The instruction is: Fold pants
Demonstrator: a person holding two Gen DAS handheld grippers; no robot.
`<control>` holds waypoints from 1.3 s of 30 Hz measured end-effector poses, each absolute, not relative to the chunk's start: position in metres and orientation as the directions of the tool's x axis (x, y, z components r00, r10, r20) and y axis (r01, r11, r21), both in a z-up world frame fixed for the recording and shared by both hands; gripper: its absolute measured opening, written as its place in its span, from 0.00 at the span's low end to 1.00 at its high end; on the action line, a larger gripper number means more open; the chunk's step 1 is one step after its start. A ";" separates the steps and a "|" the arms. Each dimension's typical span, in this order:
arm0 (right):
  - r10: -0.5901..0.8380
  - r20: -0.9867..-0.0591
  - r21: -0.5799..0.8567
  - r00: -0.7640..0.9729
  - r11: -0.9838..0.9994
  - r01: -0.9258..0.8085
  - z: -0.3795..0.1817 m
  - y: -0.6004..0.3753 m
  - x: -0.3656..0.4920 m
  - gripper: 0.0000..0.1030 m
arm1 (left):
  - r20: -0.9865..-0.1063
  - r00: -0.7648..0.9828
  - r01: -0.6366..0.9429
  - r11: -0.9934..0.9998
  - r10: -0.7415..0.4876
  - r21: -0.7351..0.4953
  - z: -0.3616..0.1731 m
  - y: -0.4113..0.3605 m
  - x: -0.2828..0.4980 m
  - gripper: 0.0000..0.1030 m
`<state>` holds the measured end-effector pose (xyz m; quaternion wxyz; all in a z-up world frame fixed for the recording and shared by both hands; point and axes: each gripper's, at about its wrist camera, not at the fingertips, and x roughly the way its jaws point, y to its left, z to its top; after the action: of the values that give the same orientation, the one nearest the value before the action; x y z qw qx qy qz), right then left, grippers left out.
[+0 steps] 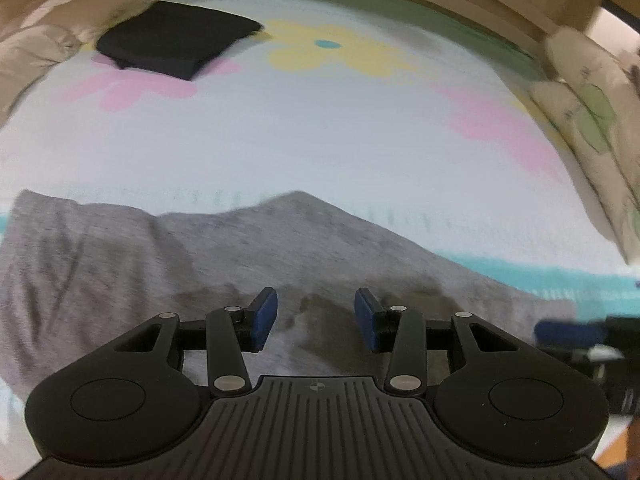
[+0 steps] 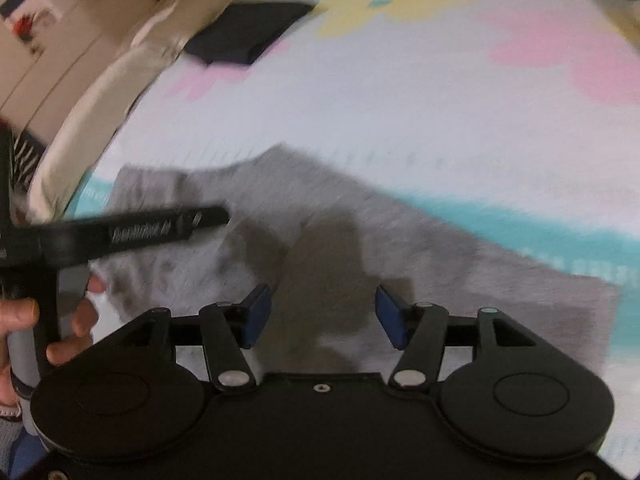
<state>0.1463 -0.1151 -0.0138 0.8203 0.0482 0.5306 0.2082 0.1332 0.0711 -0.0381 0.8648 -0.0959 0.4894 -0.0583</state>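
Hovering over the gray pants (image 1: 120,264), both grippers gape empty.

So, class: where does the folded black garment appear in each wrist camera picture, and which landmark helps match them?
Left wrist: folded black garment, upper left, on the bed.
Right wrist: folded black garment, top, left of centre.
Shared landmark: yellow flower print just right of it.

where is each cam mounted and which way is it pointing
Left wrist: sits on the left tongs, looking forward over the grey pants and flowered bedcover; its open blue pads show.
Right wrist: sits on the right tongs, aimed the same way, tilted; its open pads, the other tool and the person's left hand show.
Shared: grey pants, bedcover, a folded black garment at the far side.
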 end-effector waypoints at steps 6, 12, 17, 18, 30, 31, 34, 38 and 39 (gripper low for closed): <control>0.230 -0.868 0.213 0.441 0.973 -0.089 -0.026 -0.169 0.140 0.61 | -0.857 0.436 0.094 0.961 -0.274 -0.260 -0.058 0.049 0.127 0.40; 0.126 -0.919 0.134 0.373 0.991 -0.006 -0.068 -0.199 0.124 0.47 | -0.894 0.356 0.145 0.961 -0.271 -0.234 -0.084 0.028 0.119 0.44; 0.118 -0.891 0.086 0.439 0.992 -0.092 -0.073 -0.195 0.102 0.47 | -0.885 0.382 0.197 0.959 -0.267 -0.204 -0.087 0.018 0.108 0.60; 0.117 -0.884 0.080 0.452 0.992 -0.099 -0.074 -0.194 0.099 0.47 | -0.883 0.381 0.199 0.957 -0.273 -0.210 -0.089 0.017 0.108 0.64; 0.092 -0.830 -0.011 0.551 0.984 -0.180 -0.083 -0.176 0.069 0.87 | -0.857 0.428 0.296 0.941 -0.286 -0.166 -0.086 0.002 0.087 0.28; 0.091 -0.826 -0.011 0.556 0.984 -0.177 -0.084 -0.176 0.068 0.88 | -0.855 0.431 0.297 0.940 -0.288 -0.166 -0.084 0.003 0.086 0.26; 0.093 -0.829 -0.005 0.551 0.985 -0.174 -0.082 -0.178 0.068 0.89 | -0.853 0.433 0.300 0.939 -0.293 -0.170 -0.083 0.012 0.080 0.16; 0.102 -0.843 0.010 0.527 0.985 -0.175 -0.082 -0.178 0.072 0.95 | -0.852 0.407 0.271 0.934 -0.329 -0.231 -0.086 0.024 0.083 0.17; 0.103 -0.846 0.010 0.523 0.984 -0.178 -0.083 -0.177 0.073 0.97 | -0.854 0.398 0.258 0.934 -0.336 -0.248 -0.086 0.027 0.086 0.20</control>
<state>0.0728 -0.1767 -0.0832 0.8717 -0.0388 0.4819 0.0806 0.0857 0.0272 -0.0862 0.8351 -0.0379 0.5191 -0.1777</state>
